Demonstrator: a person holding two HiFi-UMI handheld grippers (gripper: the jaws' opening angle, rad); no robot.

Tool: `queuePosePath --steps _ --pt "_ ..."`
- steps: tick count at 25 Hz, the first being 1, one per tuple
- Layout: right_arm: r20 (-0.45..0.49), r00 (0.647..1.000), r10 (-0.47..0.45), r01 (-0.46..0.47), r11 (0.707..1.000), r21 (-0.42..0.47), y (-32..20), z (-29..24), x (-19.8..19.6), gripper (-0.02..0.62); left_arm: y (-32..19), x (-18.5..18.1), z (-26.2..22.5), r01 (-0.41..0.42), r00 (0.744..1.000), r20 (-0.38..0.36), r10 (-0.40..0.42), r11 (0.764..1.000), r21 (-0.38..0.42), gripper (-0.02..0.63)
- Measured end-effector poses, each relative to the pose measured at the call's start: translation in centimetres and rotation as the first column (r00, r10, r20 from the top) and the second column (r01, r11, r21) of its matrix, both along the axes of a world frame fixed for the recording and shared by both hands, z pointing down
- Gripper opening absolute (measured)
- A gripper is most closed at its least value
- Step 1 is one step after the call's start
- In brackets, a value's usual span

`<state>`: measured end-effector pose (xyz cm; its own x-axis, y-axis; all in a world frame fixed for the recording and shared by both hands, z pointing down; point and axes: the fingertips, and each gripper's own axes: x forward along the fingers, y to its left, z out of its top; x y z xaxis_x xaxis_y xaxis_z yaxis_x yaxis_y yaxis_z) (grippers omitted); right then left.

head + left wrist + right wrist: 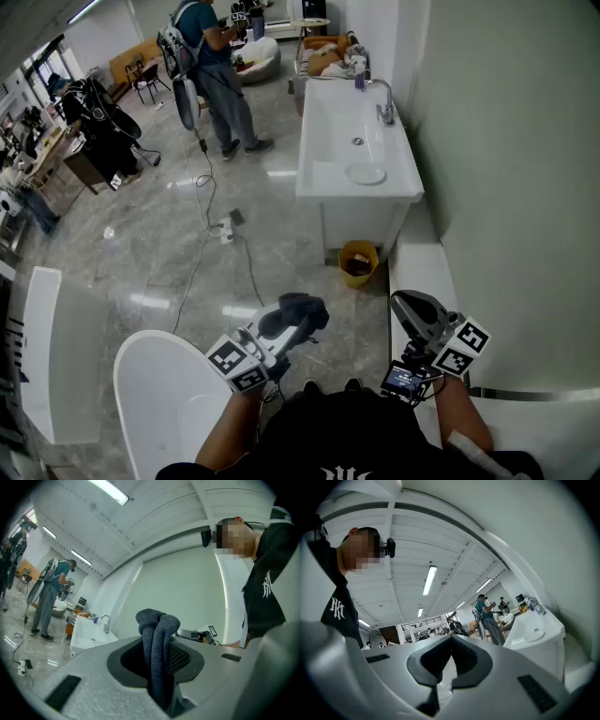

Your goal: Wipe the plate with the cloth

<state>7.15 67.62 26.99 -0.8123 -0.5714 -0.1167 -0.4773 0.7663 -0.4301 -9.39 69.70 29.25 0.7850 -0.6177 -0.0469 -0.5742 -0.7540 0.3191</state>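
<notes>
Open floor [281, 225] lies between the person and the sink counter [319, 192]. A cable [202, 220] and a yellow bin [357, 262] at its foot are the snags. The plate [365, 174] sits at the counter's near end, close to the front edge and well apart from both tools. The left hand-held gripper [286, 330] clamps the bunched dark cloth [159, 639]. The right hand-held gripper [411, 307] is closed and empty. I read this as the approach step: come in left of the bin, flatten the cloth, wipe away from the edge.

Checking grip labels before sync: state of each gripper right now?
Left gripper: closed on the dark cloth.
Right gripper: closed, nothing between its jaws.
</notes>
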Motion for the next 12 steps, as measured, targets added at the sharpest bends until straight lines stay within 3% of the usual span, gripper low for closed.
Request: queuePosePath --steps 6,12 --pt "-0.006 1.000 -0.017 0.017 0.999 0.045 -1.3 0.0 -0.3 0.003 -1.0 2.7 -1.7 -0.061 0.998 -0.022 0.063 0.995 0.073 0.064" --pt "-0.015 1.000 -0.005 0.006 0.999 0.036 -0.8 -1.2 0.0 0.003 -0.7 3.5 -2.2 -0.096 0.995 -0.011 0.097 0.992 0.078 0.064"
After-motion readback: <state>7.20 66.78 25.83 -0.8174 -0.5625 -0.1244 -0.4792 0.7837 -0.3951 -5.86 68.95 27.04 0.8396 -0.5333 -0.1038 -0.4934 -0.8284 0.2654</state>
